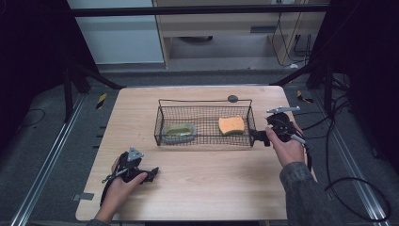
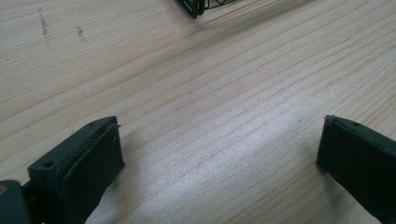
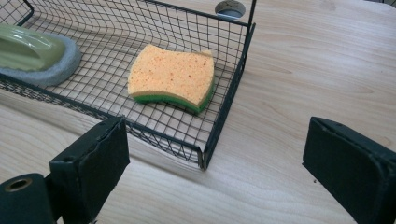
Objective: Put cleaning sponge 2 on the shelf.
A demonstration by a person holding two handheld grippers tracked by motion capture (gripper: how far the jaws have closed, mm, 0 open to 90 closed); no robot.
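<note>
A black wire basket (image 1: 203,100) stands mid-table, its near right corner (image 3: 203,161) close in the right gripper view. Inside lie an orange sponge with a green underside (image 1: 231,125) (image 3: 172,76) at the right end and a green scrubber on a grey pad (image 1: 179,131) (image 3: 35,53) at the left end. My right gripper (image 1: 259,136) (image 3: 215,168) is open, just outside the basket's right end, nothing between its jaws. My left gripper (image 1: 151,173) (image 2: 219,154) rests low over bare wood near the front left, open and empty.
A round grey grommet (image 1: 233,98) sits in the wooden table (image 1: 197,174) behind the basket. Cables trail off the right side over the floor (image 1: 350,183). Bare wood lies between the basket and the front edge.
</note>
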